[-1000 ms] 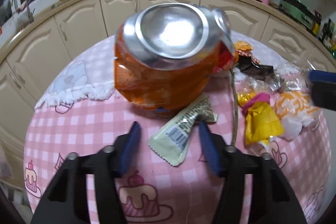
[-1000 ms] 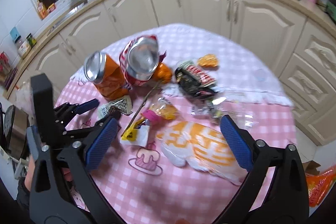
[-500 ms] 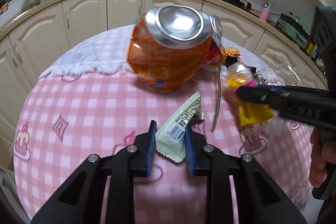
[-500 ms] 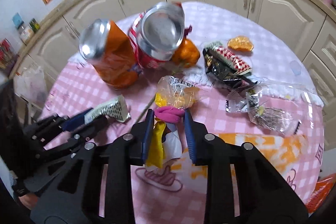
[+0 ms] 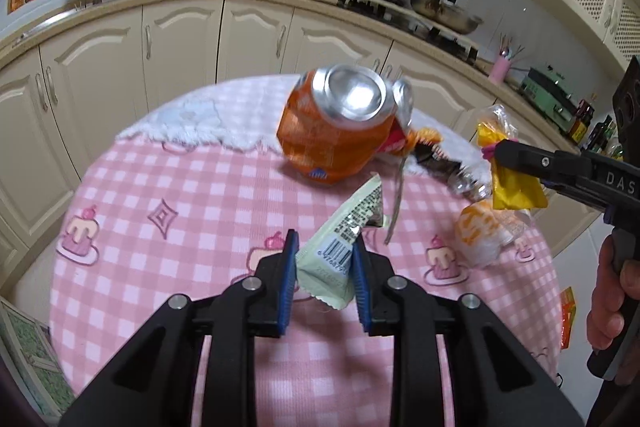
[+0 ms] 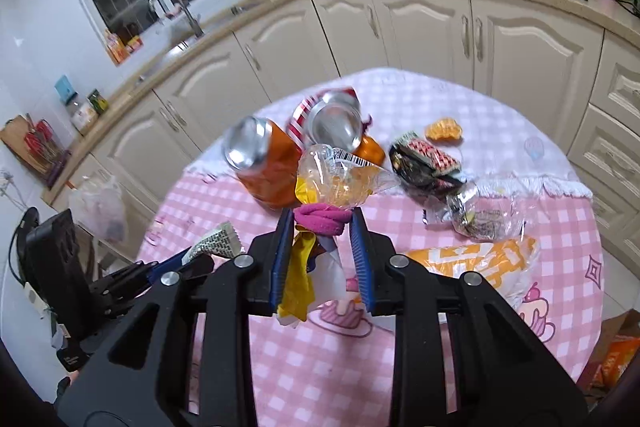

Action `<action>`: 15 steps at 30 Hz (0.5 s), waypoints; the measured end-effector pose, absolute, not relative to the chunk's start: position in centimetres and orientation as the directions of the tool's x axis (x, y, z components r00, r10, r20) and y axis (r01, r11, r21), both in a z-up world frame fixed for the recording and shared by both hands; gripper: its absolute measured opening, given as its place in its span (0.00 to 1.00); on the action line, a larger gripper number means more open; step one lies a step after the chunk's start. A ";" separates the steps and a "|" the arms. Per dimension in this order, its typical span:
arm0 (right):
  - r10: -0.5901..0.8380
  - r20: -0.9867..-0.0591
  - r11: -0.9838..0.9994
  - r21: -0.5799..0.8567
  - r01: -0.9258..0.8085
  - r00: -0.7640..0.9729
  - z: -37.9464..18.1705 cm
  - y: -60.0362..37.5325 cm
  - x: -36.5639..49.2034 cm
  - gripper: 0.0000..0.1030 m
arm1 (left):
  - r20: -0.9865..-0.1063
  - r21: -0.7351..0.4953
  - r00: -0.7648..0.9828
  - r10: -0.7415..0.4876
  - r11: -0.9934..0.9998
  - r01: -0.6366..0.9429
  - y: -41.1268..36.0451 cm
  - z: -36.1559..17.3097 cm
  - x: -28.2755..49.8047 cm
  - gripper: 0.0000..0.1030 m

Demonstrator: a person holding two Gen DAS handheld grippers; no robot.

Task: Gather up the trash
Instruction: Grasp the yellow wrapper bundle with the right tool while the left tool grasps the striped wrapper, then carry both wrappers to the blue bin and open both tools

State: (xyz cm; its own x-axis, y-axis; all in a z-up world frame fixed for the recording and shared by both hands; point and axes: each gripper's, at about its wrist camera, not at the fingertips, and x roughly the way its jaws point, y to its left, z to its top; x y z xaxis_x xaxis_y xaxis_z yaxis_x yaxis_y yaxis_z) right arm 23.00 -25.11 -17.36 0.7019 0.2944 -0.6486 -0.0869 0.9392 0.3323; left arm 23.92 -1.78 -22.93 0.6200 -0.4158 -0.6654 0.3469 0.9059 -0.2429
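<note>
- Here, left gripper (image 5: 325, 269) pinches a pale green wrapper (image 5: 343, 241), its tip poking toward 1 o'clock
- Right gripper (image 6: 320, 255) clamps a yellow wrapper (image 6: 298, 277) at its pink band (image 6: 321, 221)

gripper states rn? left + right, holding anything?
Left gripper: closed on the pale green wrapper, lifted off the table.
Right gripper: closed on the yellow-and-clear wrapper bundle at its pink tie, also lifted.
</note>
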 end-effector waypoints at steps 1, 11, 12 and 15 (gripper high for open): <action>0.296 -0.639 0.939 0.333 -0.092 0.710 -17.0 -25.1 22.6 0.28 | -0.657 -0.242 0.626 -0.419 0.905 0.351 -1.9 -22.4 23.7 0.23; 0.263 -0.522 0.933 0.352 -0.075 0.811 -12.0 -29.4 17.3 0.28 | -0.552 -0.219 0.674 -0.490 0.866 0.450 -5.0 -15.8 21.0 0.23; 0.240 -0.508 0.936 0.348 -0.058 0.827 -11.4 -30.6 16.2 0.28 | -0.544 -0.216 0.673 -0.500 0.859 0.464 -5.6 -15.3 20.7 0.23; 0.183 -0.488 0.938 0.347 -0.003 0.853 -10.5 -33.6 13.8 0.28 | -0.523 -0.213 0.660 -0.539 0.833 0.511 -7.9 -14.0 19.9 0.23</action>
State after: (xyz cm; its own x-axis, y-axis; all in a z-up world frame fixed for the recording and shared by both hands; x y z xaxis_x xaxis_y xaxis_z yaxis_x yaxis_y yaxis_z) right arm 13.76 -33.62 -10.54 0.8534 0.1835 -0.4878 -0.0031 0.9378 0.3473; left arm 19.94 -7.90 -13.97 0.6602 -0.5392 -0.5228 0.5115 0.8325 -0.2128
